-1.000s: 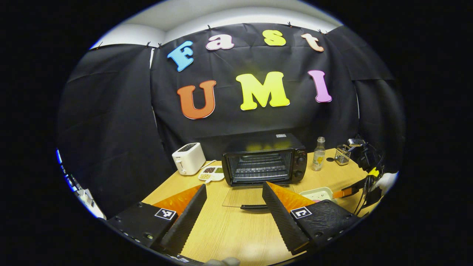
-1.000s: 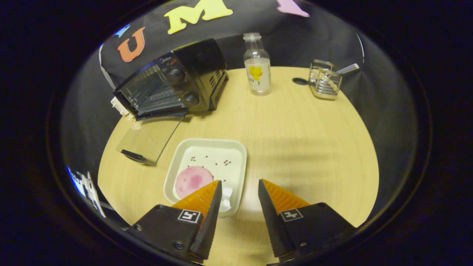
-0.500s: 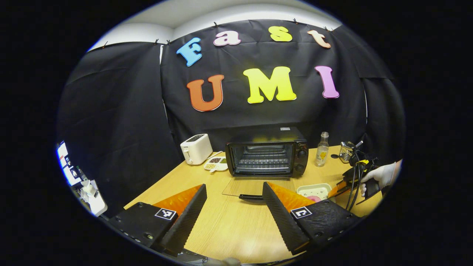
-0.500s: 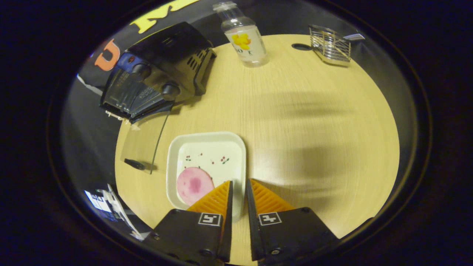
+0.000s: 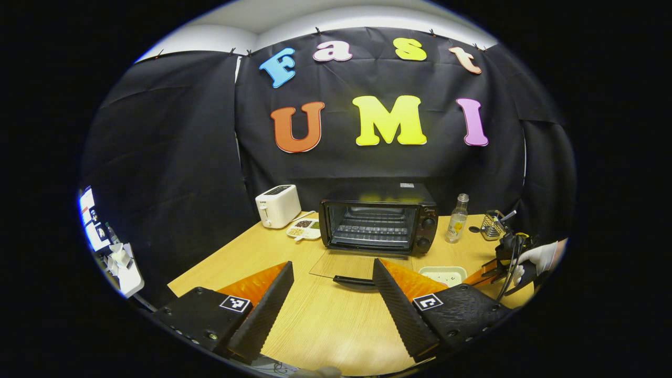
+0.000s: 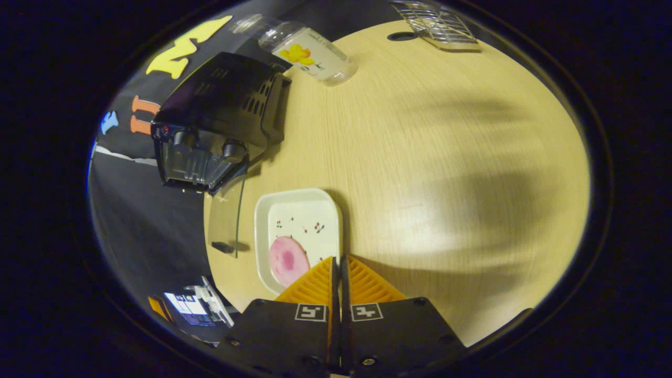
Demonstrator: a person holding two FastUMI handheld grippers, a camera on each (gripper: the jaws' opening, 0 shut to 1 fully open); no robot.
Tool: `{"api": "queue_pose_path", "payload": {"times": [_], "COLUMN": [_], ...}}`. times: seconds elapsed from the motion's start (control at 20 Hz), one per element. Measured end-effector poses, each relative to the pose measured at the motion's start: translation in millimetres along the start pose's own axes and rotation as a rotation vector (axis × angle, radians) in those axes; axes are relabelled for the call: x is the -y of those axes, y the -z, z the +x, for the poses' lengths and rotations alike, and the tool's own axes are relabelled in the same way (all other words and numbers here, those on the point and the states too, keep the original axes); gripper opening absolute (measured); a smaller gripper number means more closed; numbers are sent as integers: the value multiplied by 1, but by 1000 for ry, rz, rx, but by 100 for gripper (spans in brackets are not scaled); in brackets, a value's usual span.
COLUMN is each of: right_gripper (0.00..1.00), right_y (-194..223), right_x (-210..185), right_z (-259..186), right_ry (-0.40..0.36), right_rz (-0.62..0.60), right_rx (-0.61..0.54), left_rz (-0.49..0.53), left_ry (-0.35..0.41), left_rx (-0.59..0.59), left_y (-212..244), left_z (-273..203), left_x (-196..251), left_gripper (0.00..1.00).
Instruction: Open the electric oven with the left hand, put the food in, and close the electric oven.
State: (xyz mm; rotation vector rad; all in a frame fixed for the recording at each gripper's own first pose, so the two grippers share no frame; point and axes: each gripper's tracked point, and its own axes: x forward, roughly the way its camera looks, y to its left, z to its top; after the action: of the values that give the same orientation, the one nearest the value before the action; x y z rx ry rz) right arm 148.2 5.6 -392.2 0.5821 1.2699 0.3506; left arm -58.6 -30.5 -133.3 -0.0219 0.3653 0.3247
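Pale wood-grain surface [image 6: 430, 157] lies under both grippers. In the right gripper view, the right gripper [image 6: 340, 262] has its two fingers drawn together on the near right rim of one white square plate [image 6: 299, 210], pinching the edge between them. On the plate's near left part lies one round pink slice of food [image 6: 287, 260], just beside the fingers. Beyond the plate's left side stands one black electric oven [image 6: 220, 121], its glass door [image 6: 227, 212] folded down flat onto the surface, the door's dark handle [image 6: 223, 247] at its free end, pointing away from the oven. Two knobs sit on the oven front. One clear bottle [image 6: 310, 52] and one wire rack [image 6: 436, 29] stand farther off.

In the left gripper view, the left gripper [image 5: 333, 286] is spread wide and empty above the surface, facing the oven's open mouth. One white toaster [image 5: 277, 206] and one small dish [image 5: 303, 229] sit left of the oven. A gloved hand [image 5: 538, 254] holds the right gripper at the far right.
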Motion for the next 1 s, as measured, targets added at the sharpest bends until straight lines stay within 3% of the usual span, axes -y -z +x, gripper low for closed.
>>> {"api": "queue_pose_path", "payload": {"times": [0.25, 0.5, 0.75, 1.0], "right_gripper": [4, 4, 4, 4], "right_y": [-5, -1, 14, 44], "right_x": [3, -19, -71, -119], "right_z": [-8, -31, -54, -45], "right_ry": [-67, -122, -180, -173], "right_rz": [161, 270, 382, 457], "right_rx": [115, 215, 346, 457], "left_rz": [9, 28, 58, 73], "left_ry": [4, 72, 195, 276], "left_rx": [4, -2, 15, 26], "left_y": [-7, -2, -3, 3], "left_z": [2, 13, 24, 27], "left_x": [-13, -21, -36, -73], "left_gripper": [96, 97, 97, 97]}}
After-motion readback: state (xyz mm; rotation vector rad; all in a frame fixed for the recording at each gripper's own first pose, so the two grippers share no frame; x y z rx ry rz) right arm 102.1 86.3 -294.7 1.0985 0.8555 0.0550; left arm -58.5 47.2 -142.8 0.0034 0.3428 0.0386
